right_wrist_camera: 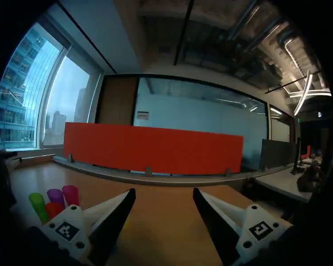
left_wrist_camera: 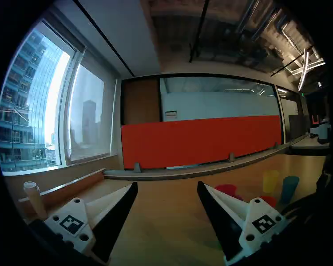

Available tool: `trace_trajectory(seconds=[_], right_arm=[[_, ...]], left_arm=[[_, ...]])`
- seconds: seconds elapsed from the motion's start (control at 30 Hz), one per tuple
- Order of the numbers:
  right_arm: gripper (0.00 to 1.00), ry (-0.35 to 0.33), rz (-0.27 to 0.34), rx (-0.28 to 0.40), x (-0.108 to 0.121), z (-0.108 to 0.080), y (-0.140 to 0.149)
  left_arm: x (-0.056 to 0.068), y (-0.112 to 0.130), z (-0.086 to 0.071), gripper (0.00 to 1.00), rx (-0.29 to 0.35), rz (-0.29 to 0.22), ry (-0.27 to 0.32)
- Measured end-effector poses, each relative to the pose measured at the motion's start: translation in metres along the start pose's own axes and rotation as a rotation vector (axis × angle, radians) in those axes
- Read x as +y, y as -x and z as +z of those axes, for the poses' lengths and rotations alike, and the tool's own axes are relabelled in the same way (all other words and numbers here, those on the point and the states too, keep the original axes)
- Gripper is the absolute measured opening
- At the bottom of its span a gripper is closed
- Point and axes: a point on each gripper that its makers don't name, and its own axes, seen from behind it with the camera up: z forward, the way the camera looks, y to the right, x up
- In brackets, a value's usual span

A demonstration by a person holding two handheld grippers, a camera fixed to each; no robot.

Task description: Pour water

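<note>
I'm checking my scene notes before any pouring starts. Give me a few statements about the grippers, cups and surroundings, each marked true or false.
1. The left gripper and the right gripper are both open and hold nothing. True.
2. A yellow cup stands next to a teal cup. True.
3. The divider panel behind the table is blue. False: it is red.
4. The left gripper is clamped on the tan bottle. False: the bottle stands apart, off to the side near the window.

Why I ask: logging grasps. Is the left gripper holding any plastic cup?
No, the left gripper is open, empty, over the wooden tabletop.
</note>
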Motion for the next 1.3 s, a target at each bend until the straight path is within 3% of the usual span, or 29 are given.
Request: trace_trajectory(seconds=[1.0,1.3], right_arm=[[1.0,0.006,-0.015,-0.014,-0.001,-0.001,0.003],[1.0,0.005,-0.017,-0.01,-0.001,-0.001,0.0]], left_arm=[[0.013,0.043,0.014,0.99,-0.041,-0.088,-0.01],[0.019,0.049,0.014,0.99,-0.055,-0.076,-0.002]])
